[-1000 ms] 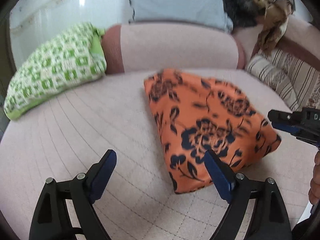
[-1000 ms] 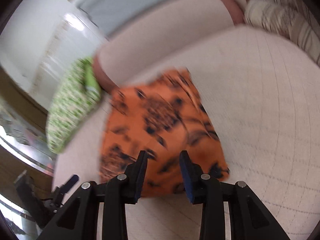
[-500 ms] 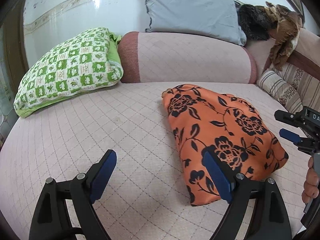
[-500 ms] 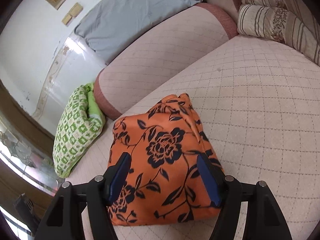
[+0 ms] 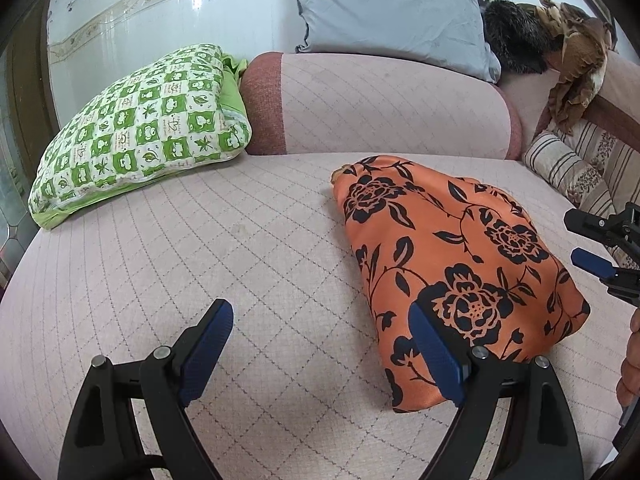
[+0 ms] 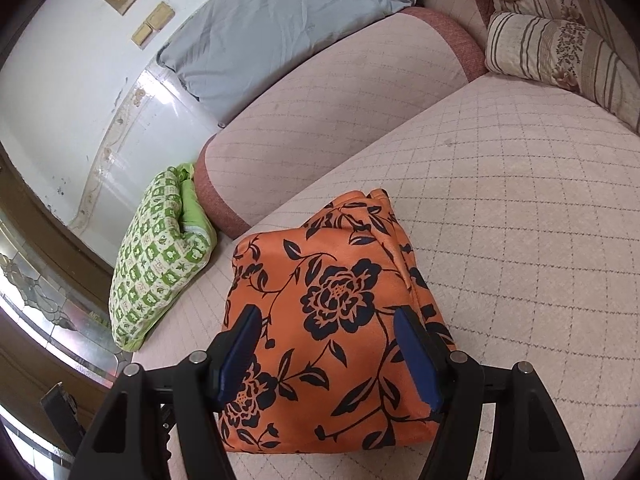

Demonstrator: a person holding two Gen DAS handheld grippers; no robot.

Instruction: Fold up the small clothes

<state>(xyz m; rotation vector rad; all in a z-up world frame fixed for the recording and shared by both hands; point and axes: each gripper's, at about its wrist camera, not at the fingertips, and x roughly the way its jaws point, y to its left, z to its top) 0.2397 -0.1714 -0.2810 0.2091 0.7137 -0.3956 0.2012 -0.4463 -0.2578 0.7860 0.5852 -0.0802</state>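
Landmark: the folded orange garment (image 5: 452, 256) with black flowers, lying flat on the pink quilted sofa seat (image 5: 240, 248).
Garment shape: a compact, thick rectangle, layered edges showing along its far right side in the right wrist view (image 6: 340, 320).
Left gripper (image 5: 320, 352): hovers over the seat at the garment's near left edge; its fingers stand wide apart and hold nothing. The right finger (image 5: 436, 356) overlaps the garment's near corner in this view; whether it touches the cloth cannot be told.
Right gripper (image 6: 332, 352): sits above the garment's near end, fingers apart on either side of the cloth's middle, not pressing on it. From the left wrist view it shows at the garment's right side (image 5: 600, 248), with part of a hand (image 5: 632, 356) below it.
Green checked pillow (image 5: 140, 128): well left of the garment, against the backrest.
Grey pillow (image 5: 392, 16): behind the garment, on top of the backrest (image 5: 392, 112).
Striped cushion (image 6: 560, 56): far right of the garment.
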